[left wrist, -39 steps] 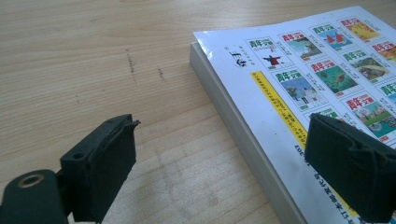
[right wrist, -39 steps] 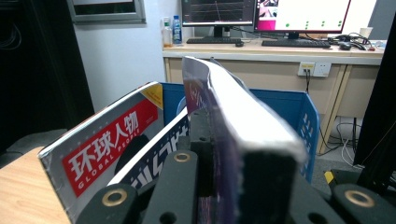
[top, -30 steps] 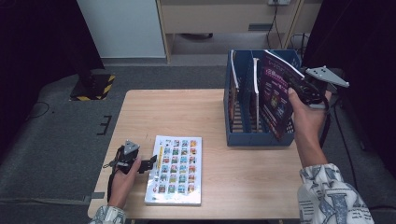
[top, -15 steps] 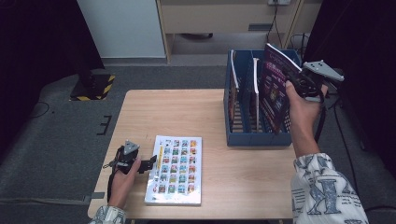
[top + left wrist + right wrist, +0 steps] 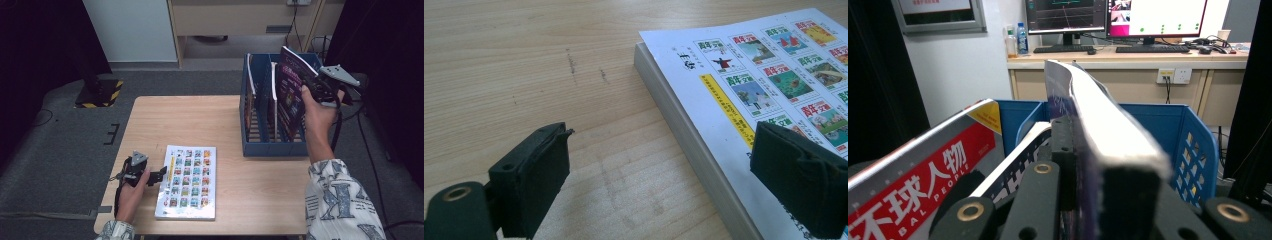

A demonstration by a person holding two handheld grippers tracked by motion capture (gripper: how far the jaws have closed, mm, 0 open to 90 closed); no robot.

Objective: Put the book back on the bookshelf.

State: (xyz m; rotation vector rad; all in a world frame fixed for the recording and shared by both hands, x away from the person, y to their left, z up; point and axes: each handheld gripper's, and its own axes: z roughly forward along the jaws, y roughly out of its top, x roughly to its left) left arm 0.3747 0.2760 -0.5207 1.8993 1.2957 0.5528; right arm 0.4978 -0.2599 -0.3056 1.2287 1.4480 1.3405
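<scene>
Right gripper (image 5: 311, 90) pinches the purple-covered magazine (image 5: 290, 92) upright; the blue slotted plastic file rack (image 5: 272, 147) sits directly beneath it.

Purple magazine (image 5: 290, 92) pinched upright in my right tool (image 5: 312, 90), tilted, lower edge inside blue rack (image 5: 272, 147), right slot.

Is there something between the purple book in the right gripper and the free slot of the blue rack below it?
Nothing visible blocks it. The right gripper holds the purple book upright over the rightmost slot of the blue rack. The two magazines stand in the slots further left.
</scene>
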